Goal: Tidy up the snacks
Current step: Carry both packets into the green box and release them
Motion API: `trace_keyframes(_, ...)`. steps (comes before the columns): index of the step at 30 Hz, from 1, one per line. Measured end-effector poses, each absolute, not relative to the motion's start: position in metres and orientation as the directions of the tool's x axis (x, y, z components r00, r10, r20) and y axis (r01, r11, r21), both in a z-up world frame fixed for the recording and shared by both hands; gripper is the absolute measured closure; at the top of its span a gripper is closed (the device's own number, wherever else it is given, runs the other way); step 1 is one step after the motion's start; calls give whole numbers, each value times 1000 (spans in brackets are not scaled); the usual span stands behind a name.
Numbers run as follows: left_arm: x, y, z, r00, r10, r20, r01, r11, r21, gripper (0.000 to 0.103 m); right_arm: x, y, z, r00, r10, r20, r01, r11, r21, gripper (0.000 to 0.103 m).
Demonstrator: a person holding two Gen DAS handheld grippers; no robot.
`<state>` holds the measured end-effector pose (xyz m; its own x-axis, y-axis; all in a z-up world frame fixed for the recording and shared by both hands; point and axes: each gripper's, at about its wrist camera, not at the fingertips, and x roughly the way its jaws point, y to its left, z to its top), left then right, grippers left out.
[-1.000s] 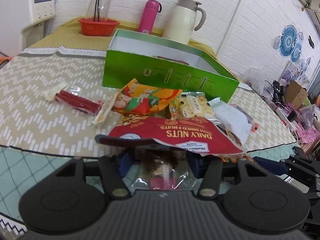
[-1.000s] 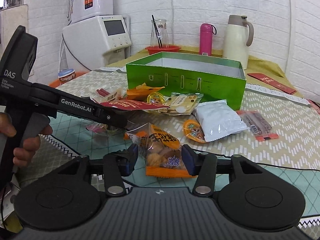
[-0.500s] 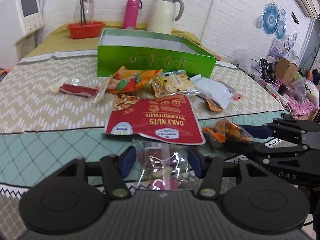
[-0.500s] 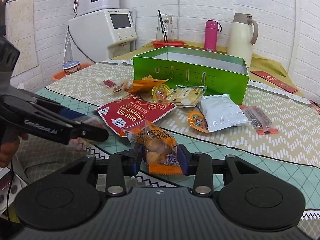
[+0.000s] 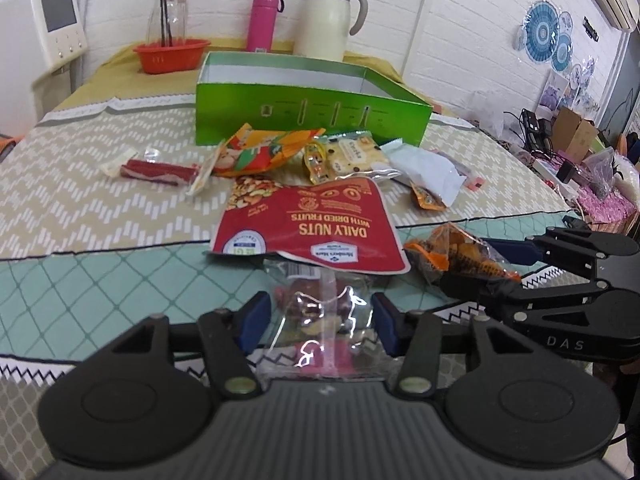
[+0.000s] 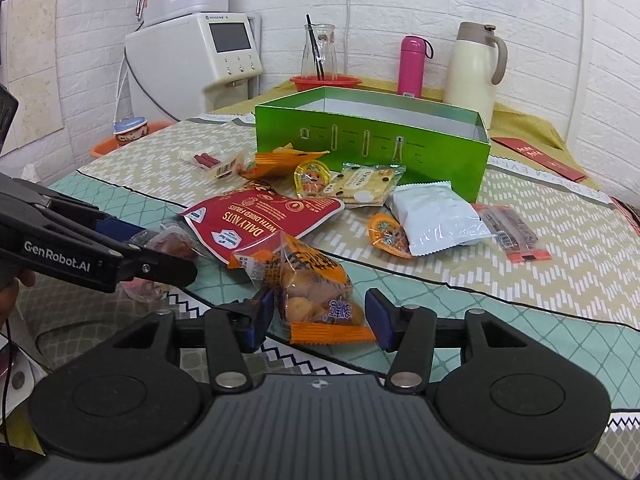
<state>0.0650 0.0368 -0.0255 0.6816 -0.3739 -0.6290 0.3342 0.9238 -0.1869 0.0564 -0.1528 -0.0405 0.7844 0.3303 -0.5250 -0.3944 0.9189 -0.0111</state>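
Observation:
My left gripper (image 5: 322, 318) has a clear snack packet (image 5: 320, 312) with reddish pieces between its blue pads, which touch both its sides as the jaws are closing. The same packet (image 6: 170, 244) shows at that gripper's tip (image 6: 160, 256) in the right wrist view. My right gripper (image 6: 320, 314) straddles an orange packet of round snacks (image 6: 312, 280) lying at the table's near edge. Its jaws are opening and stand just off the packet's sides. A red Daily Nuts bag (image 5: 312, 228) lies flat ahead. An open green box (image 5: 312, 116) stands behind the pile.
Between the bag and the box lie an orange bag (image 5: 260, 148), a cookie packet (image 5: 352, 156), a white pouch (image 6: 432, 216) and a red stick packet (image 5: 156, 170). Behind the box are an orange bowl (image 5: 172, 54), a pink bottle (image 5: 262, 20) and a cream jug (image 5: 328, 20).
My left gripper drew back toward the near edge with the clear packet, and the red bag that lay over its tips now lies flat. The right jaws squeezed the orange packet, then widened.

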Motion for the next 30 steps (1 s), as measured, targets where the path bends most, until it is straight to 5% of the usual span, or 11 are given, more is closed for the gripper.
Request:
trace_keyframes(7,65,38,-26,700,-362,-616,309,931,-196,56,57,-157,-43,791,337,-511,-384,923,13,25)
trace_keyframes(13,52,44,-5,634,-494,-595,404,867,-291,58,48,-168,-24,801,375,-467,-399,916,50,32)
trace_keyframes(23,68,54,71,788,-450,-419,418,892,-172,58,64,-183,28,878,364,-312,-376,926,21,33)
trace_keyframes(30,119,52,98,835,-429,-345,382,903,-198,58,113,-193,50,898,332,-289,-347,938,0,33)
